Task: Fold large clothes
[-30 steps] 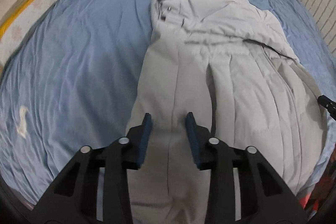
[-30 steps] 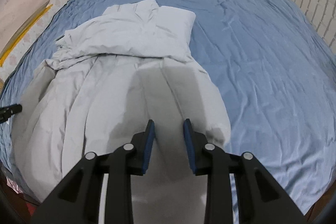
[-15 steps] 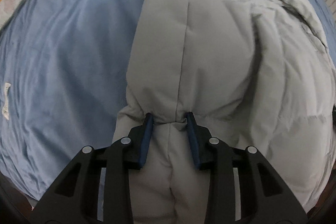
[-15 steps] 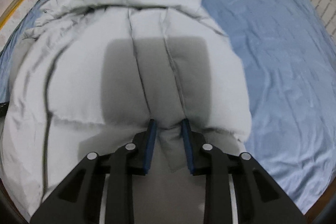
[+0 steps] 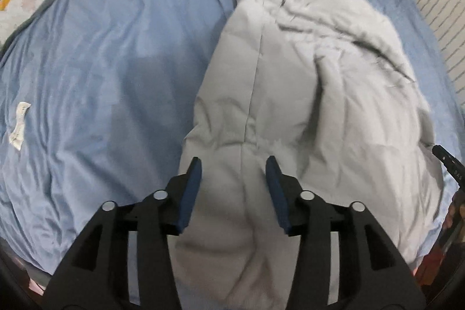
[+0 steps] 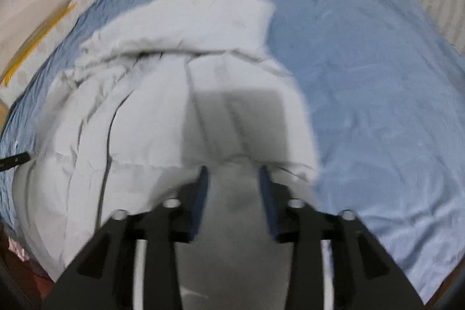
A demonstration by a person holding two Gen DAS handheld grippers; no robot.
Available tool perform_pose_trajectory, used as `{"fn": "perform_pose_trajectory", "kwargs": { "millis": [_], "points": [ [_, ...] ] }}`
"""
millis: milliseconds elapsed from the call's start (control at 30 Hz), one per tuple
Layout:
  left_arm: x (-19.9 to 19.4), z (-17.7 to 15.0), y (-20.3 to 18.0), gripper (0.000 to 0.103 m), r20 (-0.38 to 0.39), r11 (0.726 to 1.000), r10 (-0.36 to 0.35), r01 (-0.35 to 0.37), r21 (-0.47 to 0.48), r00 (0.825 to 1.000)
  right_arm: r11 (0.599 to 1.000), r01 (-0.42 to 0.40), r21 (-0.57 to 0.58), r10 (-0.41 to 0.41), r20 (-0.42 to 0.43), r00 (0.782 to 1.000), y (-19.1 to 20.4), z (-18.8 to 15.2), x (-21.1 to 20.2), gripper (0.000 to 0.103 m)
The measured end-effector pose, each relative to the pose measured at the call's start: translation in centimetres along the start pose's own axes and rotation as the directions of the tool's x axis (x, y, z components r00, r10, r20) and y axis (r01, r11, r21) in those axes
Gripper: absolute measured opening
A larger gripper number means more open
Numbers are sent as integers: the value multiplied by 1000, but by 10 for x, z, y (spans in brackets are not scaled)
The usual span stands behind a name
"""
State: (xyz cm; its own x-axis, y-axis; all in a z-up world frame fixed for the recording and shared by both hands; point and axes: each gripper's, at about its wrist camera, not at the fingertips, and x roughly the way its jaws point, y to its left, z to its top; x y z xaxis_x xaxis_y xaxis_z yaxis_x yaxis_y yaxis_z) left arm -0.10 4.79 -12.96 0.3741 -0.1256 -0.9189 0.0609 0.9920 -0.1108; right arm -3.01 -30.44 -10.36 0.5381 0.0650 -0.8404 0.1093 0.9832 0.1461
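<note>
Bed: I count one bed, blue sheet, creased, smooth sheen.
Coat: one grey quilted coat, puffy, stitched in long panels, lying on the bed, near hem folded up.
Left gripper: jaws opening, released; coat fabric between the blue pads, not pinched.
Right gripper: jaws opening, released; coat fold between them.
Scrap: one white scrap on the sheet.
</note>
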Motion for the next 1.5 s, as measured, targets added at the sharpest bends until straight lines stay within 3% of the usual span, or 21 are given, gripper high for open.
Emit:
{"fn": "perform_pose_trajectory", "kwargs": {
  "millis": [67, 233, 400, 533, 700, 767, 933, 1000, 1167, 1267, 1300, 1333, 1367, 1433, 1500],
  "points": [
    [-13, -13, 6, 61, 30, 1000, 8, -8, 5, 1000, 1000, 27, 15, -27, 52, 998, -12, -9, -18, 43],
    [-25, -41, 17, 70, 46, 999, -6, 4, 35, 999, 997, 77, 22, -79, 114, 990, -38, -33, -38, 68],
    [-18, -52, 15, 75, 53, 997, -55, 52, 49, 997, 988, 153, 19, -154, 155, 976, -45, -52, -41, 70],
    [-7, -55, 6, 84, 88, 994, -65, 57, 89, 994, 992, 118, 41, -123, 164, 979, -53, -62, -42, 70],
    [22, -51, 10, 89, 60, 993, -69, 62, 102, 996, 991, 115, 68, -126, 177, 976, -66, -74, -41, 70],
    [27, -50, 11, 84, 58, 992, -80, 74, 107, 995, 993, 75, 95, -91, 178, 980, -70, -76, -40, 70],
    [19, -55, 2, 50, 69, 984, -114, 103, 143, 991, 996, 3, 93, -19, 174, 985, -69, -79, -39, 70],
    [13, -59, 3, 42, 73, 981, -141, 130, 142, 987, 996, -42, 85, 28, 160, 987, -69, -81, -39, 70],
    [11, -60, 11, 38, 67, 977, -190, 182, 106, 979, 991, -97, 88, 87, 105, 991, -72, -88, -27, 70],
    [12, -56, 8, 36, 77, 980, -184, 177, 95, 980, 985, -139, 105, 133, 60, 989, -64, -89, -11, 63],
    [10, -55, 6, 34, 81, 979, -188, 181, 90, 979, 989, -119, 85, 114, 61, 992, -57, -88, -10, 52],
    [7, -53, 7, 33, 87, 979, -194, 187, 83, 977, 992, -113, 62, 109, 70, 992, -50, -87, -10, 31],
    [0, -58, 16, 32, 91, 978, -200, 193, 78, 976, 990, -127, 60, 122, 81, 989, -42, -83, -12, 24],
    [-2, -50, 12, 29, 105, 977, -209, 203, 63, 972, 990, -131, 46, 126, 97, 987, -30, -74, -13, 16],
    [-5, -40, 7, 27, 118, 977, -209, 203, 66, 971, 996, -84, -21, 86, 134, 987, -13, -60, -15, 14]
  ]
}}
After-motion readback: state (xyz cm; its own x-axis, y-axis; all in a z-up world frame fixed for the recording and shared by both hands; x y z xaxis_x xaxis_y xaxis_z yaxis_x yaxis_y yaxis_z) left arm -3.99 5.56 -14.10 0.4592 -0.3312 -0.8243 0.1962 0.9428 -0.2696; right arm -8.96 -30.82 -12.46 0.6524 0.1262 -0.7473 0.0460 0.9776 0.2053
